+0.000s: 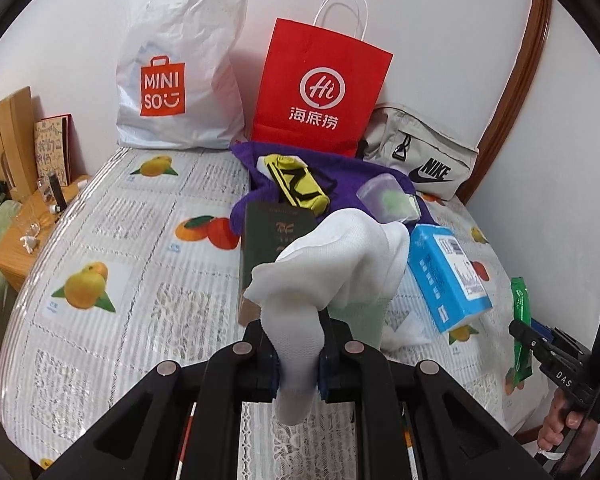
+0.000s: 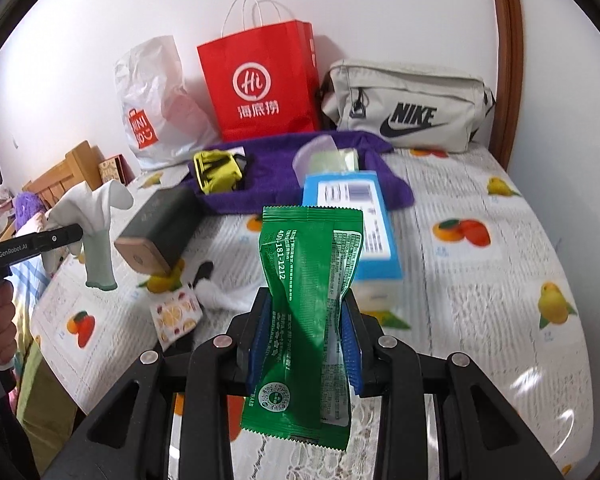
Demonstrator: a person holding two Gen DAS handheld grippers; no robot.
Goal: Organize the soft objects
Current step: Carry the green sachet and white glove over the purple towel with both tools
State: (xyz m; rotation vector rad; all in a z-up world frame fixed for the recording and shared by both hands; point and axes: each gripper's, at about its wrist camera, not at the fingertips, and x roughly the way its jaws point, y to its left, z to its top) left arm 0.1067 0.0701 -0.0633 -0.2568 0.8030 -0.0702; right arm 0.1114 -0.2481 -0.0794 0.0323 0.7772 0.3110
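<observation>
Left wrist view: left gripper (image 1: pixel 298 364) jaws clamped on a white sock (image 1: pixel 332 264), held above the bed (image 1: pixel 140 240). Right gripper (image 2: pixel 306 344) jaws pinch a green packet (image 2: pixel 308 292).

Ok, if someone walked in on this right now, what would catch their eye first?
Probably the two loaded grippers: the left gripper is clamped on a limp white sock, and the right gripper pinches a green snack packet, both off the bed. Next, the bright red paper bag standing against the wall at the back of the fruit-print bedcover.
</observation>
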